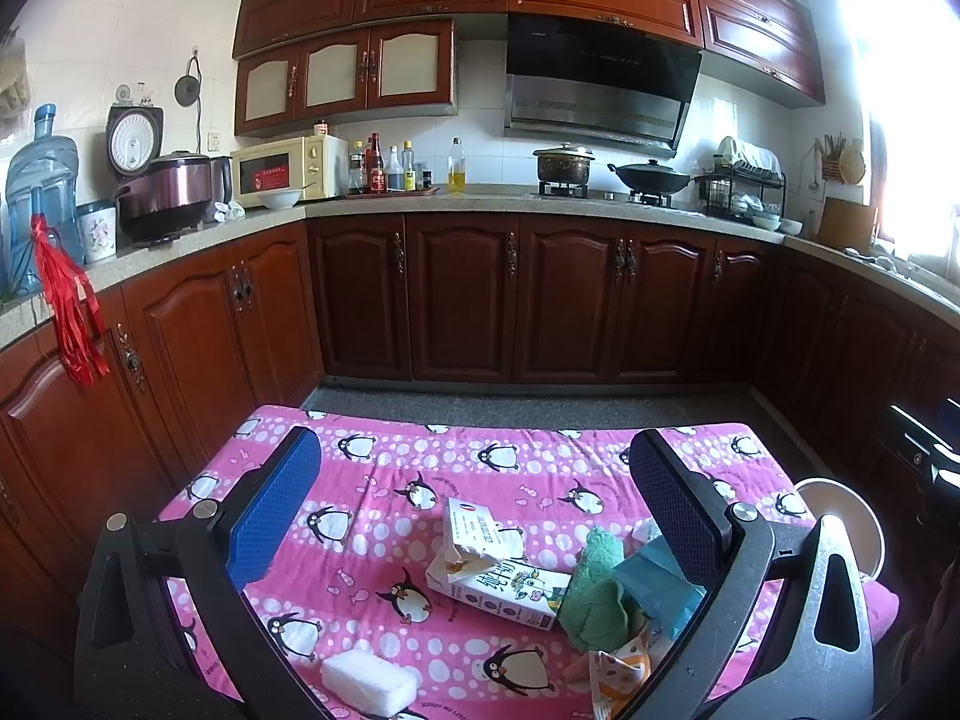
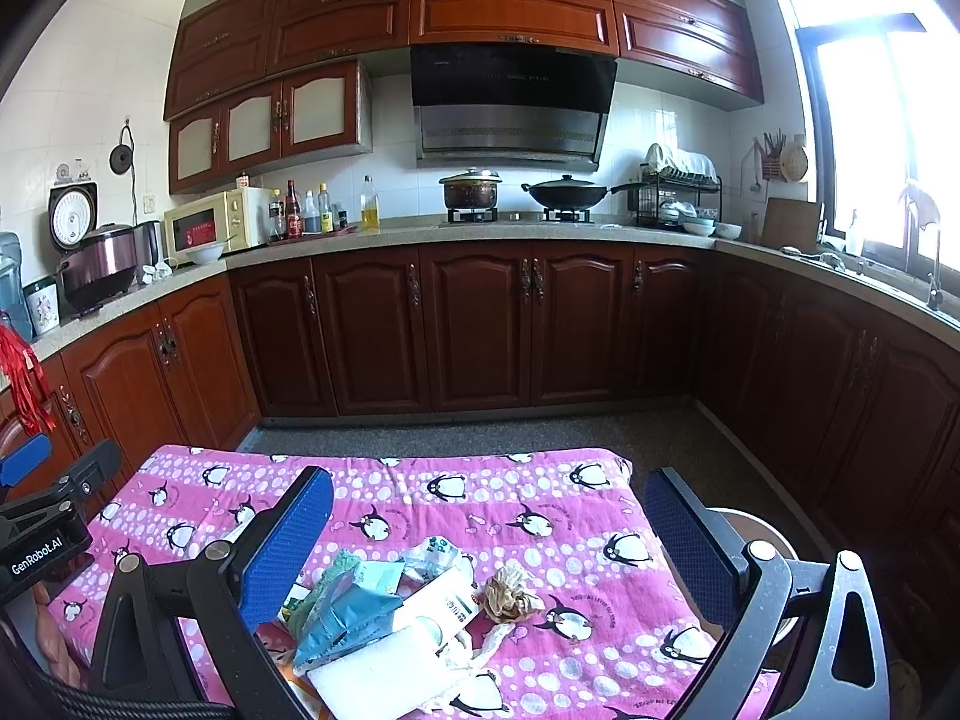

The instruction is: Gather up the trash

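A pile of trash lies on a table with a pink penguin cloth (image 1: 384, 462). In the left wrist view I see a torn white carton (image 1: 498, 570), a green rag (image 1: 600, 594), a teal wrapper (image 1: 657, 585), a patterned paper scrap (image 1: 618, 669) and a white sponge (image 1: 369, 681). My left gripper (image 1: 474, 483) is open and empty above the cloth, behind the pile. In the right wrist view the teal wrapper (image 2: 348, 606), a white box (image 2: 384, 669) and a crumpled brown wad (image 2: 510, 597) lie between my open right gripper's fingers (image 2: 489, 525).
A white bin (image 1: 840, 516) stands on the floor right of the table, also in the right wrist view (image 2: 744, 531). Dark wooden cabinets (image 1: 462, 300) ring the room under a counter with microwave (image 1: 288, 168), bottles, pots and dish rack. The left gripper shows at the right view's left edge (image 2: 42, 516).
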A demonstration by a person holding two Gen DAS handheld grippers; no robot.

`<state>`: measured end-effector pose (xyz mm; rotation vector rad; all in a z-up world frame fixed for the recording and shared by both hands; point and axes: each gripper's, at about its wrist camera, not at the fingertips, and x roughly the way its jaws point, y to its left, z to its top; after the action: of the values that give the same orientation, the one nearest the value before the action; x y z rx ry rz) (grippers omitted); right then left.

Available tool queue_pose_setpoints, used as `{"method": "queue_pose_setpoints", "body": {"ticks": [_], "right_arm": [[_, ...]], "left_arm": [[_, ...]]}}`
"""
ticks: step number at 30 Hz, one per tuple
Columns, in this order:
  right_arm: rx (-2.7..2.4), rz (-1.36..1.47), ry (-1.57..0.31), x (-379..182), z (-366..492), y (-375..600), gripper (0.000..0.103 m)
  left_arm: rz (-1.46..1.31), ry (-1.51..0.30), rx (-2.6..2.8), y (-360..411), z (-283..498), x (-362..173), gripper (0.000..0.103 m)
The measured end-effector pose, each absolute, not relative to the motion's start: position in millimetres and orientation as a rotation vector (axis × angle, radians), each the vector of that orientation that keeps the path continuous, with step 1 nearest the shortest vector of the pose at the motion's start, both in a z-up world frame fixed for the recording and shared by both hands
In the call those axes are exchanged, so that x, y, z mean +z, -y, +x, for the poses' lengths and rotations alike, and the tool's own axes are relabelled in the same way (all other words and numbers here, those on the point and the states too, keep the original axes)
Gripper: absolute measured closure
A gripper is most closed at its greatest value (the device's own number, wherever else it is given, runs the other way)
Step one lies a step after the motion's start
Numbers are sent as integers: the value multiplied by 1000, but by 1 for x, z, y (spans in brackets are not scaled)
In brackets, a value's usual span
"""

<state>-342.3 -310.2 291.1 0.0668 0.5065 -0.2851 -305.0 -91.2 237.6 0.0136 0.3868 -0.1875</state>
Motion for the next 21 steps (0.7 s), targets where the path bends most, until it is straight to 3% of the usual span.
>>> {"method": "queue_pose_setpoints", "body": {"ticks": [21], "right_arm": [[-288, 63, -536, 287, -338, 310, 0]], "left_arm": [[14, -399, -187, 92, -303, 231, 1]]}}
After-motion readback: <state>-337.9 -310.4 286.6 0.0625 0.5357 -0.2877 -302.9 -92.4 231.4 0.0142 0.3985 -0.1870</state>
